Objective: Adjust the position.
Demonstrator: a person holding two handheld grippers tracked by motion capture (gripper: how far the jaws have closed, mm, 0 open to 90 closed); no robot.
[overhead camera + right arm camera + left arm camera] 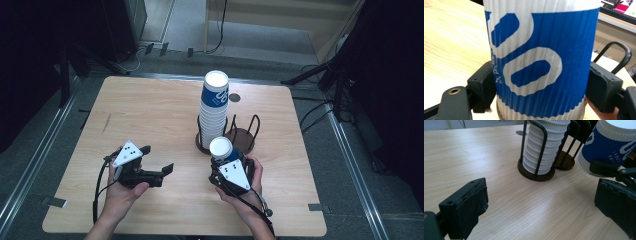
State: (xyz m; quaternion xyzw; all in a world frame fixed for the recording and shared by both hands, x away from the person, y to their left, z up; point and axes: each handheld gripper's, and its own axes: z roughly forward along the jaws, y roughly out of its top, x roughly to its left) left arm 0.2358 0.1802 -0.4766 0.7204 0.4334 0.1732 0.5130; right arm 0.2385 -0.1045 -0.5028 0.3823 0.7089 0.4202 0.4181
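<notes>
a blue-and-white paper cup is clamped upside down in the right gripper, pads pressed on both sides of its ribbed wall; the cup's long axis is kept roughly upright, base up, slightly tilted as seen in the left gripper view. it is held just in front of the two wire holders: the empty holder lies directly beyond it, almost touching in the high view, and the stack of cups in its holder stands just beyond and to the left. the right gripper is much nearer to both than the left gripper, which is held wide open w/ nothing between the jaws, well apart to the left over the table. count: 1 cup in hand, 1 stack, 2 holders, 2 grippers. next move is judged to hinge on lifting the cup over a holder or the stack top.
</notes>
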